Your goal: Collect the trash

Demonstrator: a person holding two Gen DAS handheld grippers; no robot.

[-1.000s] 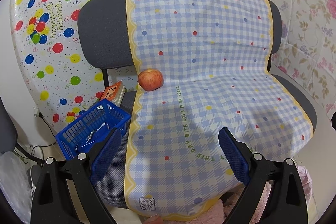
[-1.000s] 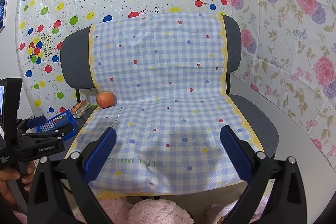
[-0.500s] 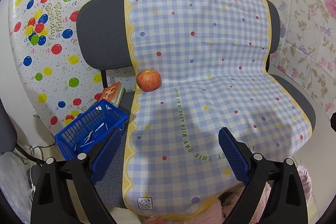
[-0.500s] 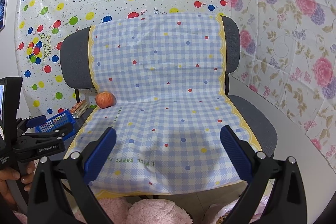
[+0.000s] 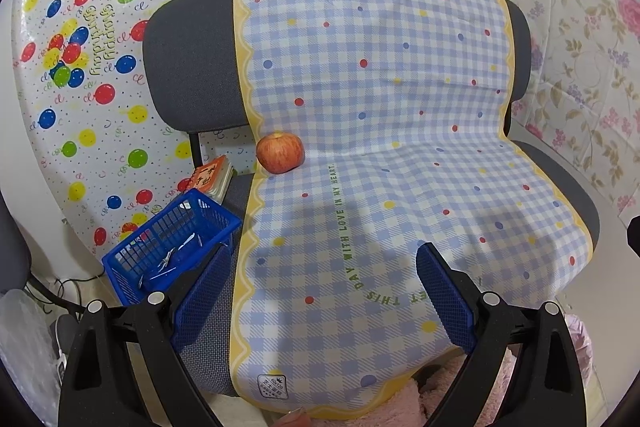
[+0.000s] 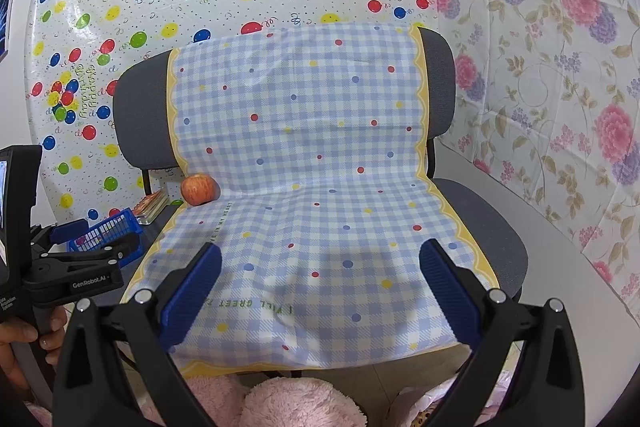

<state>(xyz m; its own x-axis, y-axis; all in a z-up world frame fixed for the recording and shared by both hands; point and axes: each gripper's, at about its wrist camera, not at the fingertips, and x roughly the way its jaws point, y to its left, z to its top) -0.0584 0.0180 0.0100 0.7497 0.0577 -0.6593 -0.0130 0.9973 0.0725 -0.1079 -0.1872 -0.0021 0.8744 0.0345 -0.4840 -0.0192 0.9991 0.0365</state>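
Currently, the blue plastic mesh basket (image 5: 172, 243) is sitting beside the grey office chair (image 5: 188, 67), at the seat's left edge, holding a few small crumpled wrapper-like scraps (image 5: 176, 255). A round red-yellow apple (image 5: 280, 151) is resting on the blue checked cloth (image 5: 380, 147) at the crease between seat and backrest, near the cloth's left border. The left gripper (image 5: 324, 295) and right gripper (image 6: 320, 291) are both hovering wide open over the seat front, gripping nothing.
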